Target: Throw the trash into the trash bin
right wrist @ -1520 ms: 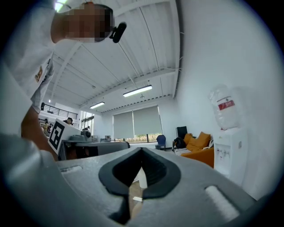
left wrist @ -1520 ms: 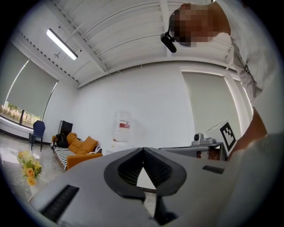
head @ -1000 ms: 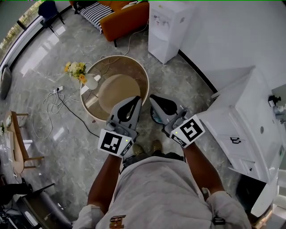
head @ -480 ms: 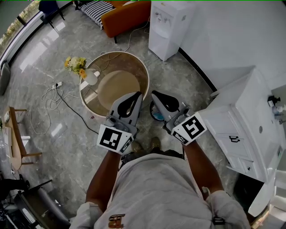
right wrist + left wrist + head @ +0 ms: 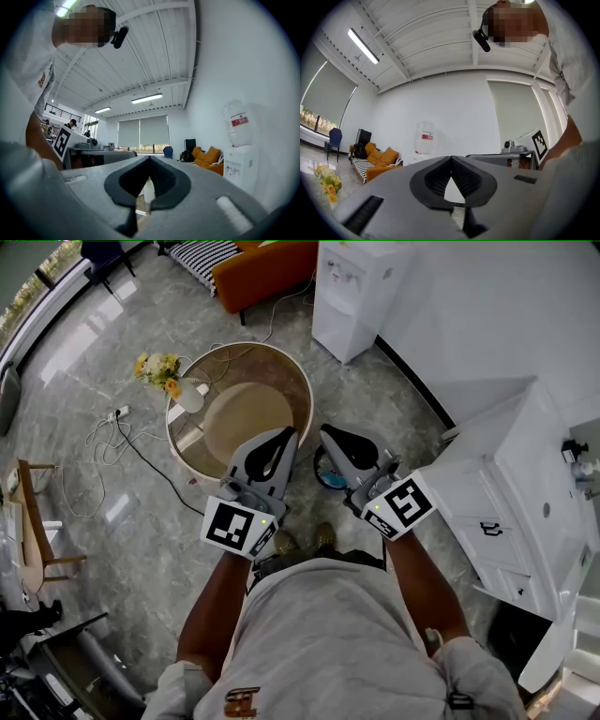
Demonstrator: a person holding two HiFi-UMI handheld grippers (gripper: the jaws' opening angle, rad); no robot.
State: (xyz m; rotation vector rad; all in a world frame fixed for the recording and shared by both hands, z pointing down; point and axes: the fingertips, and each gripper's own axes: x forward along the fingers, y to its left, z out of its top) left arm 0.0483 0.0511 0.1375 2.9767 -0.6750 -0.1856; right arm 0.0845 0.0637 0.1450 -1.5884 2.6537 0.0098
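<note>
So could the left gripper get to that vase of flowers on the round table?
Probably yes. The left gripper sits by the near rim of the round table, and bare tabletop lies between it and the vase at the far rim. Its jaws are shut, so they'd need opening first.

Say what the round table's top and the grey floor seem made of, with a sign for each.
Round table's top: seemingly clear glossy glass; a tan disc below shows through it. Grey floor: probably polished marble or marble-look tile; pale veining and bright window glare suggest it.
</note>
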